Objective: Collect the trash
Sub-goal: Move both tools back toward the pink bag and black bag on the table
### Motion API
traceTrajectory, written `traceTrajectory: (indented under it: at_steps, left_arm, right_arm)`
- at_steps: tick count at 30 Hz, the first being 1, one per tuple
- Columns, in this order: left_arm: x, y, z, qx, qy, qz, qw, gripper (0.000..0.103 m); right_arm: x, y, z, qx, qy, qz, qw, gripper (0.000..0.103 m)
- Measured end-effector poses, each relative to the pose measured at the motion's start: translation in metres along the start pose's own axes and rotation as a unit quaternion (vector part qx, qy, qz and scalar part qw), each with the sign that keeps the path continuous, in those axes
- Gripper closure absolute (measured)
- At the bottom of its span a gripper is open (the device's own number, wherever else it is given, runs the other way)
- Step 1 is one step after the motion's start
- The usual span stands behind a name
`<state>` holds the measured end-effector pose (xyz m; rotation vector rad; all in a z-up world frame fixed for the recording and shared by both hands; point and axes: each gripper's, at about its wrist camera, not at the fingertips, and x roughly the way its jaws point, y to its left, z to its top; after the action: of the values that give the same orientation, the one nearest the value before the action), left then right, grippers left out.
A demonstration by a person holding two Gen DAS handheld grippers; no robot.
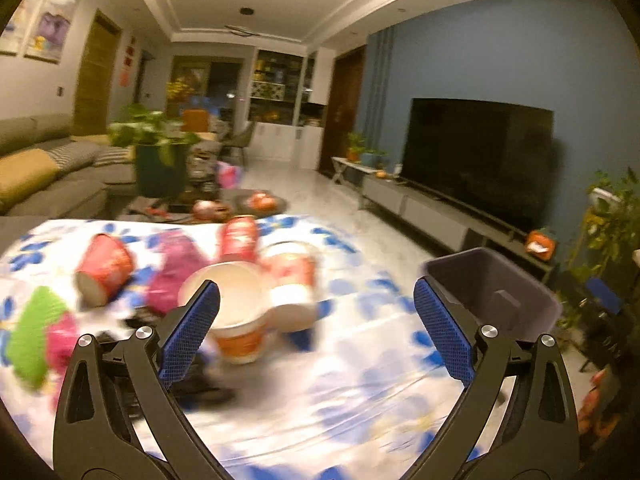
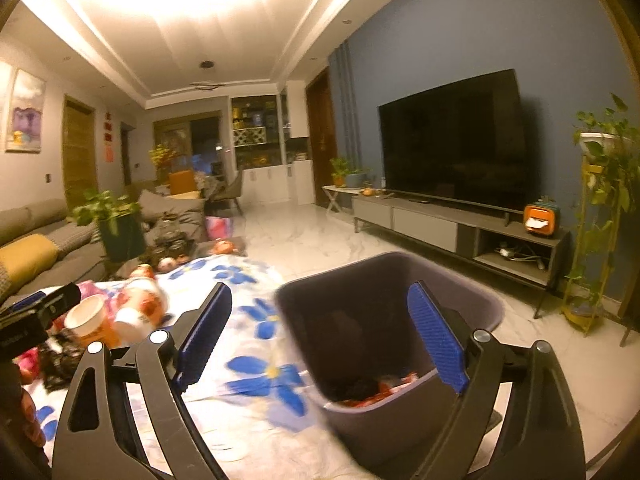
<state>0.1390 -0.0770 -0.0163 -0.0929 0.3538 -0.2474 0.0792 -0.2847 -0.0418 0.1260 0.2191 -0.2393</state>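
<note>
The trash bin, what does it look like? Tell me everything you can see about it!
The trash bin is dark grey-purple, looks like smooth plastic, with rounded corners, an open top and no lid. It sits at the edge of the flowered cloth, apparently tipped toward the right gripper's camera. Inside, at the bottom, lies some red and dark trash. The open right gripper frames it; contact is unclear. What it stands on is hidden.

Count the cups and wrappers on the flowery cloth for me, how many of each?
Cups: 4 — one on its side, one red, one open-mouthed, one pale.
Wrappers: 2 — purple, green and pink.
Total: 6. It's blurry, so more may hide.
</note>
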Motion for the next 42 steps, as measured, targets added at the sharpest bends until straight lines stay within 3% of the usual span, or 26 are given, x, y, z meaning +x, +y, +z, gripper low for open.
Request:
traceTrajectory:
  at_steps: [10, 16, 21, 24, 28, 32, 34, 42]
  left_arm:
    - [-0.041, 0.101, -0.029, -0.031, 0.011, 0.111, 0.9933, 0.007]
    - [-0.055, 0.134, -0.051, -0.035, 0.029, 0.145, 0.9884, 0.007]
    - [-0.056, 0.149, -0.058, -0.046, 0.041, 0.145, 0.9876, 0.013]
    - [-0.048, 0.156, -0.063, -0.047, 0.060, 0.139, 0.9874, 0.024]
    - [-0.032, 0.164, -0.066, -0.065, 0.107, 0.108, 0.9863, 0.056]
    - [-0.028, 0.167, -0.069, -0.074, 0.114, 0.088, 0.9868, 0.087]
    - [-0.028, 0.167, -0.069, -0.077, 0.113, 0.080, 0.9873, 0.097]
    - [-0.057, 0.170, -0.053, -0.082, 0.059, 0.089, 0.9909, 0.100]
  right_arm:
    - [-0.001, 0.077, -0.018, -0.026, 0.026, 0.078, 0.996, 0.016]
    - [-0.001, 0.121, -0.034, -0.040, 0.045, 0.115, 0.992, 0.016]
    - [0.000, 0.149, -0.044, -0.052, 0.059, 0.138, 0.987, 0.016]
    - [0.002, 0.163, -0.049, -0.059, 0.066, 0.152, 0.984, 0.016]
    - [0.005, 0.179, -0.055, -0.072, 0.075, 0.169, 0.980, 0.016]
    - [0.008, 0.196, -0.060, -0.089, 0.083, 0.187, 0.975, 0.016]
    - [0.010, 0.205, -0.063, -0.094, 0.090, 0.197, 0.972, 0.016]
    - [0.023, 0.242, -0.069, -0.115, 0.101, 0.229, 0.961, 0.016]
